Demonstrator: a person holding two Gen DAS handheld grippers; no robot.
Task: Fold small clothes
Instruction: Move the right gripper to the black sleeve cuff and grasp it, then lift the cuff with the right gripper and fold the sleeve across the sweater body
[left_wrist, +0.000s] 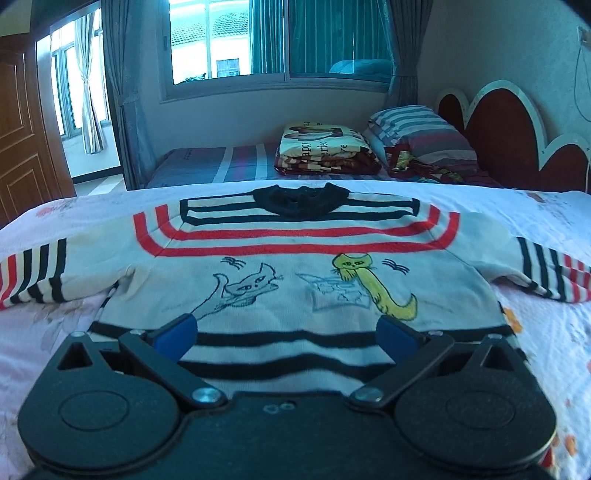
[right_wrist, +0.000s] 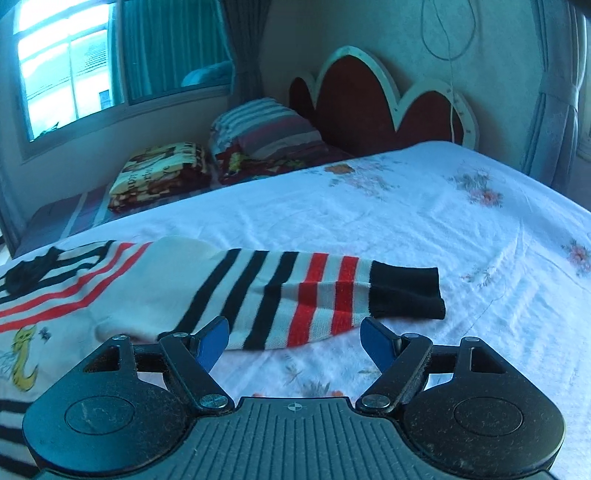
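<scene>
A small knit sweater (left_wrist: 295, 266) lies spread flat, front up, on a bed covered by a white floral bedsheet (right_wrist: 424, 221), its black ribbed collar (left_wrist: 301, 199) toward the far edge. Red and black stripes band the yoke, hem and sleeves; two embroidered cats, one outlined, one yellow, sit on the chest.

The left tool (left_wrist: 288, 334) hovers over the hem with blue-padded fingers spread wide, holding nothing. Only the right view shows the right sleeve (right_wrist: 295, 295) out to its soft black cuff (right_wrist: 406, 291); the right tool (right_wrist: 295, 343) is spread just as wide over it, empty.

Beyond, a folded printed blanket (left_wrist: 325, 147) carries partly legible lettering, "appy". Beside it lies a striped pillow (left_wrist: 417, 133) before a scalloped red headboard (left_wrist: 509, 125).
</scene>
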